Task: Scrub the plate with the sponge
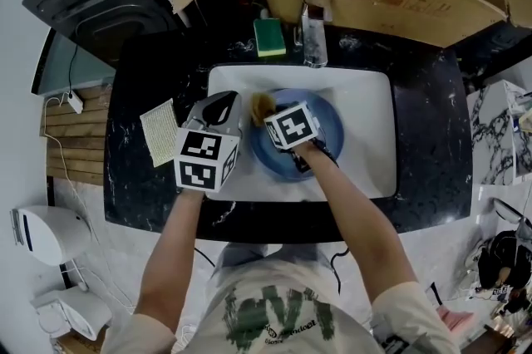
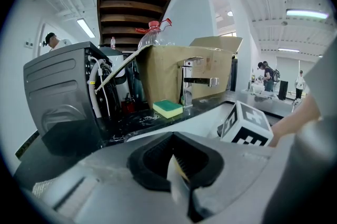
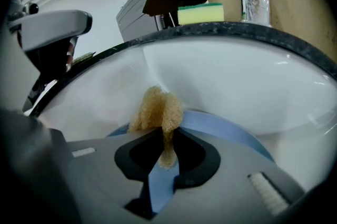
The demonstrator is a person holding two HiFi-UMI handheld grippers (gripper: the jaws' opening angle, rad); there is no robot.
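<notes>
The right gripper (image 3: 164, 153) is closed on the brown sponge (image 3: 157, 110), pressed at 10 o'clock on the blue plate (image 1: 326, 125) in the sink (image 1: 366, 136), while the left gripper (image 2: 179, 171) clamps the plate's 9 o'clock rim

Head view: looked steeply down from above, took in whole white sink (image 1: 366, 120) and black counter (image 1: 424, 136).

Left gripper view: sat low at counter level, faced across sink toward faucet (image 2: 188, 86).

Right gripper view: sat inside sink, close on brown sponge (image 3: 158, 110) and blue plate (image 3: 226, 128), faced back rim.

All three shared faucet and green sponge (image 1: 269, 36) on counter.
</notes>
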